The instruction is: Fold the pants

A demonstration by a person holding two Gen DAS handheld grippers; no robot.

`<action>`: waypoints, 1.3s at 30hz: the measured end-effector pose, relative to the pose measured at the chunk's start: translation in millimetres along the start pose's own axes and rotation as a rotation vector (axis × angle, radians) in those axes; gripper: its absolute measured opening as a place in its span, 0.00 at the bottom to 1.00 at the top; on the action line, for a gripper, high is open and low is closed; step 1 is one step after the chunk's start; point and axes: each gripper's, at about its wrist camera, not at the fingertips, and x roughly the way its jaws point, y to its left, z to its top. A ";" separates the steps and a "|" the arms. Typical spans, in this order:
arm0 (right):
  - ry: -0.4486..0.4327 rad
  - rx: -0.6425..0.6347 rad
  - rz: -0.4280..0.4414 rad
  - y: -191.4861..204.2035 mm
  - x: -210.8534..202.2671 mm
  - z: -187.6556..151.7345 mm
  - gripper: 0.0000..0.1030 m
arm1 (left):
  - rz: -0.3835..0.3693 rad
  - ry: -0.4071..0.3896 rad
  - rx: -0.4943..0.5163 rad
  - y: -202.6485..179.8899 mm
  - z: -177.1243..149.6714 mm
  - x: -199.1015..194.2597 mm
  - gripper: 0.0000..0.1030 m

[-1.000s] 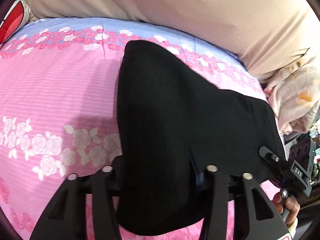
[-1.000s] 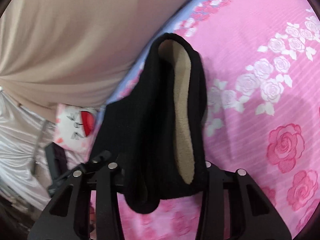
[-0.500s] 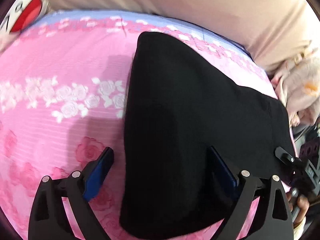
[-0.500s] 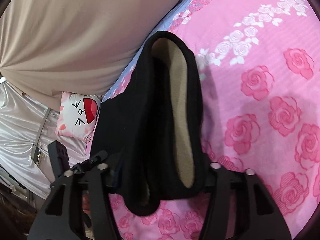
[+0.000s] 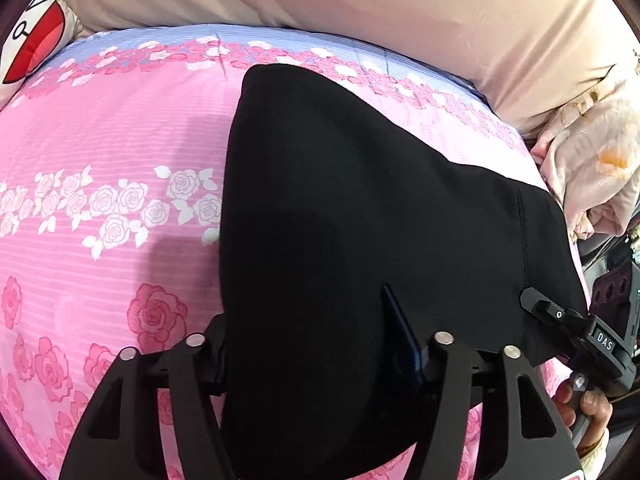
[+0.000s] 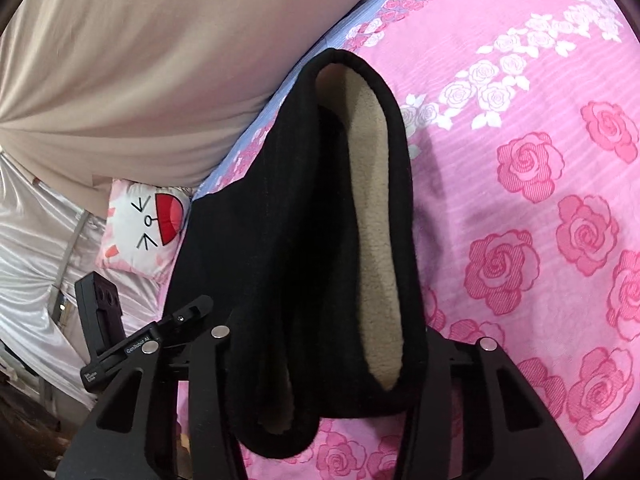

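The black pants [image 5: 360, 208] lie on the pink rose-print bedsheet [image 5: 100, 140], with one end lifted between both grippers. My left gripper [image 5: 320, 360] is shut on the pants' near edge; the cloth hides its fingertips. My right gripper [image 6: 320, 360] is shut on the pants' open end [image 6: 312, 240], where the beige fleece lining [image 6: 372, 200] shows. The right gripper also shows at the right edge of the left wrist view [image 5: 568, 328], and the left gripper shows at the left of the right wrist view [image 6: 132, 344].
A beige pillow or headboard [image 5: 360, 12] runs along the far side of the bed. A cartoon-face cushion [image 6: 148, 224] lies at the bed's corner. A crumpled pale blanket [image 5: 592, 160] sits at the right of the left wrist view. Silver fabric [image 6: 32, 220] hangs beyond the bed.
The left gripper opened half a second ago and has closed on the pants again. Both grippers have shifted slightly with the cloth; the right one stayed shut on it.
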 end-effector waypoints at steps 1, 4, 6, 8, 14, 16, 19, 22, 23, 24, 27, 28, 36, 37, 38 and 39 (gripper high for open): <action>0.000 0.003 0.002 -0.4 0.3 0.2 0.41 | -0.006 0.002 -0.006 1.1 0.7 -0.8 0.54; 0.003 0.007 0.009 -2.4 1.2 1.2 0.41 | -0.022 0.008 -0.018 4.1 2.0 -1.9 0.53; 0.004 0.005 0.010 -0.4 2.9 1.8 0.43 | -0.021 0.007 -0.023 3.5 2.1 -1.0 0.53; 0.000 0.002 0.013 0.4 3.3 2.3 0.48 | -0.018 0.010 -0.034 4.0 2.0 -0.5 0.61; -0.013 -0.013 0.000 4.6 5.0 2.3 0.49 | -0.062 0.009 -0.080 8.0 1.3 8.4 0.78; -0.012 -0.020 -0.012 4.6 5.6 2.3 0.47 | -0.034 -0.006 -0.048 2.8 0.0 10.3 0.77; -0.013 -0.004 -0.002 4.4 5.0 0.5 0.41 | -0.047 -0.014 -0.061 4.4 0.7 7.3 0.61; -0.016 -0.002 0.017 8.1 0.7 -0.7 0.38 | -0.096 -0.014 -0.086 11.8 3.9 -4.6 0.42; -0.019 -0.015 0.024 13.0 -2.5 -1.1 0.38 | -0.112 -0.013 -0.085 12.6 4.6 -10.3 0.40; -0.022 -0.025 0.032 17.2 -6.3 -1.4 0.38 | -0.120 -0.012 -0.084 12.2 4.3 -14.5 0.40; -0.032 -0.057 0.053 31.5 -22.9 -3.6 0.37 | -0.165 -0.010 -0.085 8.2 -0.2 -35.7 0.39; -0.033 -0.064 0.058 34.7 -28.5 -4.9 0.37 | -0.181 -0.003 -0.088 6.8 -2.2 -41.6 0.38; -0.046 -0.151 0.100 68.2 -86.4 -32.5 0.37 | -0.280 -0.009 -0.014 -10.2 -33.2 -105.6 0.38; -0.058 -0.163 0.109 74.3 -93.2 -34.3 0.37 | -0.285 -0.025 0.000 -13.2 -35.6 -114.3 0.38; -0.076 -0.182 0.121 80.6 -102.7 -34.5 0.37 | -0.288 -0.052 0.023 -17.7 -37.2 -126.9 0.38; -0.092 -0.199 0.131 86.5 -110.1 -34.0 0.37 | -0.290 -0.070 0.037 -19.9 -36.7 -133.8 0.38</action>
